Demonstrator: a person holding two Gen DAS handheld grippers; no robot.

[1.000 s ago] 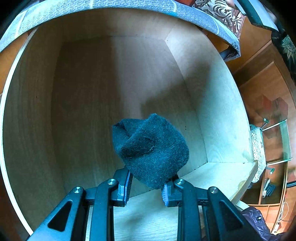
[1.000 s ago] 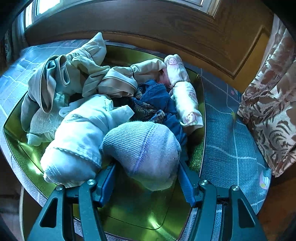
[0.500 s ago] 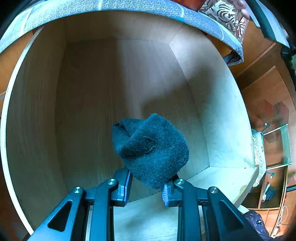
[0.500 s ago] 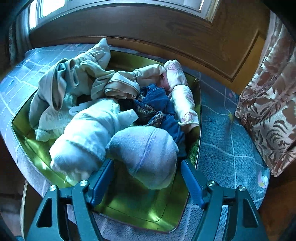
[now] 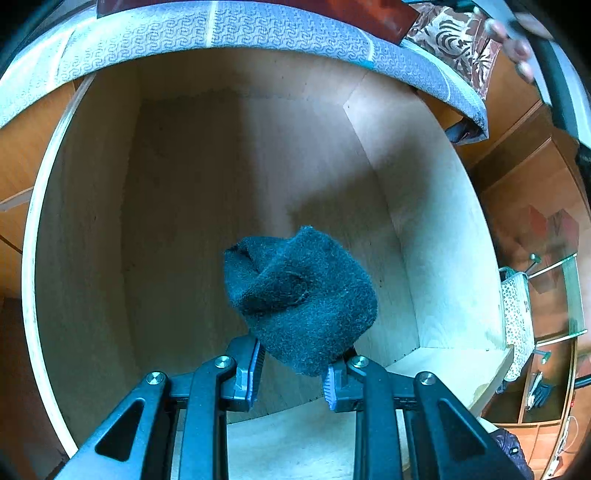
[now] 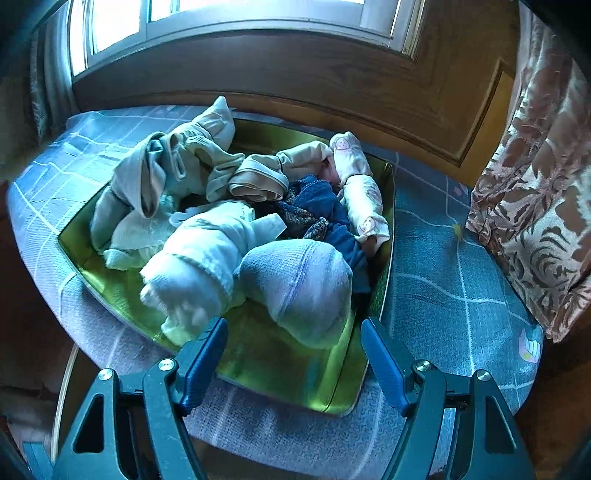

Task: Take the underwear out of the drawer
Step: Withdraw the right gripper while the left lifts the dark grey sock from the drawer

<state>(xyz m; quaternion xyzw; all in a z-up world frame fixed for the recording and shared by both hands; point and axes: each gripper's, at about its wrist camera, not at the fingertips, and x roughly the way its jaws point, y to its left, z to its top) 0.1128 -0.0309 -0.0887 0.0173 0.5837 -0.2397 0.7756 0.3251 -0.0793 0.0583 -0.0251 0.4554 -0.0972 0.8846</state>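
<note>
Left gripper (image 5: 293, 369) clenched on dark bundle (image 5: 301, 299), clear of drawer (image 5: 436, 229) walls.

A home, likely a bedroom: wooden drawer (image 5: 424, 206), wood-panelled wall (image 6: 332, 81) beneath a window (image 6: 229, 11), patterned curtain (image 6: 535, 192), blue cloth (image 6: 443, 280), and a tray (image 6: 295, 373) of folded clothes (image 6: 207, 206).

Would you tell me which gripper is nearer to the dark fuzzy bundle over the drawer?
Left. The left gripper is clamped on the dark fuzzy bundle above the wooden drawer; the right gripper stands open over the green tray.
</note>
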